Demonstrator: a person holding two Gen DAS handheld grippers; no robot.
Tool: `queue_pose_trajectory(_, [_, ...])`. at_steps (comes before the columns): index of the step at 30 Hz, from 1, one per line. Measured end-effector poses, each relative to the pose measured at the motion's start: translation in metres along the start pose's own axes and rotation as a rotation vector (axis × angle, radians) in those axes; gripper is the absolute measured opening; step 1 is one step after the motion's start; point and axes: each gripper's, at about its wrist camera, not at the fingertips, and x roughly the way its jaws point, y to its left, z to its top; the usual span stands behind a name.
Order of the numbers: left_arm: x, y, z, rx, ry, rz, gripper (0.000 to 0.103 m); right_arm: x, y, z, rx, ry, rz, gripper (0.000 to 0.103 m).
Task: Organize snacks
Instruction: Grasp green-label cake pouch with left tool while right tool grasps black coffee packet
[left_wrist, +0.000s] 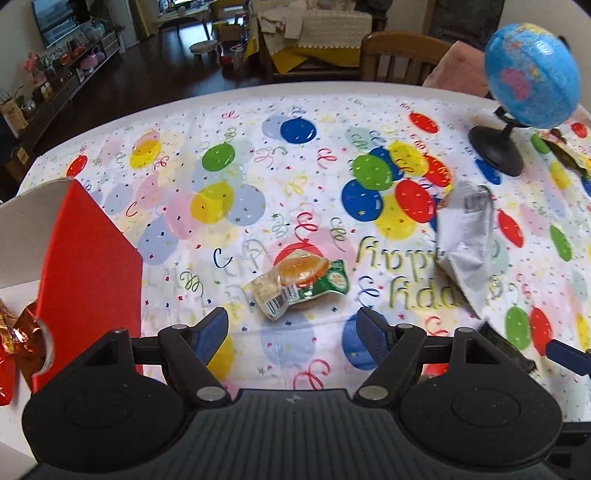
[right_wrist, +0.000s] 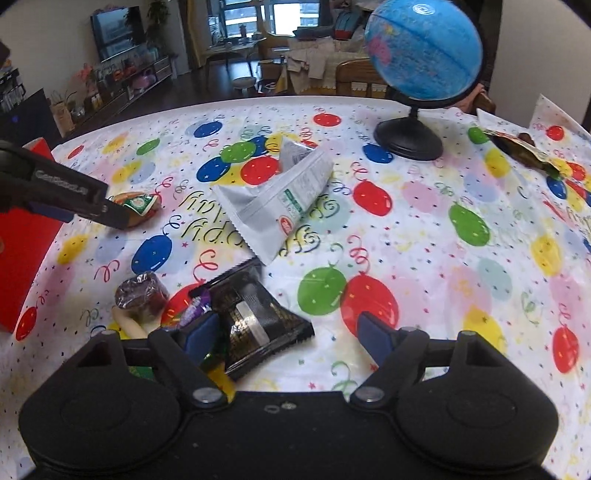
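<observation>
I see a table under a balloon-print cloth (right_wrist: 424, 236). On it lie 1 silver-white packet (right_wrist: 280, 199) mid-table, 1 black packet (right_wrist: 255, 317) near me, a dark round wrapped snack (right_wrist: 140, 295) left of it, and a green-labelled bun (left_wrist: 299, 282). A globe (right_wrist: 421, 59) stands far right; a red box (left_wrist: 88, 266) stands left.

From my left wrist view, the red box (left_wrist: 88, 266) runs off the left edge, so I can't see its full shape, and the shiny wrappers (left_wrist: 18, 332) inside it are cut off too. The silver packet (left_wrist: 467, 236) is smeared with motion blur (its print is unreadable). On the right wrist view, my left gripper (right_wrist: 110, 214) covers part of the green-labelled snack (right_wrist: 142, 203). The dark wrapper (right_wrist: 524, 151) at the far right is perhaps chocolate; too small to tell.
</observation>
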Motion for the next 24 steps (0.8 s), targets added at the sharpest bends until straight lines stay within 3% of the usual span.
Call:
queue_pose_trajectory(7, [0.027, -0.003, 0.013, 0.023, 0.049, -0.016, 0.076, 0.015, 0.007, 0.007, -0.079, 0.01, 0.022, 0.081])
queue_pose_trajectory(16, [0.042, -0.004, 0.017, 0.042, 0.044, -0.022, 0.076, 0.021, 0.011, 0.009, -0.073, -0.009, 0.042, 0.074])
queue_pose_trajectory(20, [0.044, -0.003, 0.019, 0.032, 0.029, -0.026, 0.075, 0.02, 0.015, 0.01, -0.091, -0.02, 0.038, 0.054])
queue_pose_trajectory(21, [0.044, -0.002, 0.019, 0.029, 0.025, -0.031, 0.071, 0.02, 0.017, 0.01, -0.098, -0.021, 0.035, 0.049])
queue_pose_trajectory(24, [0.043, -0.001, 0.019, 0.027, 0.021, -0.034, 0.068, 0.018, 0.02, 0.009, -0.112, -0.022, 0.03, 0.04])
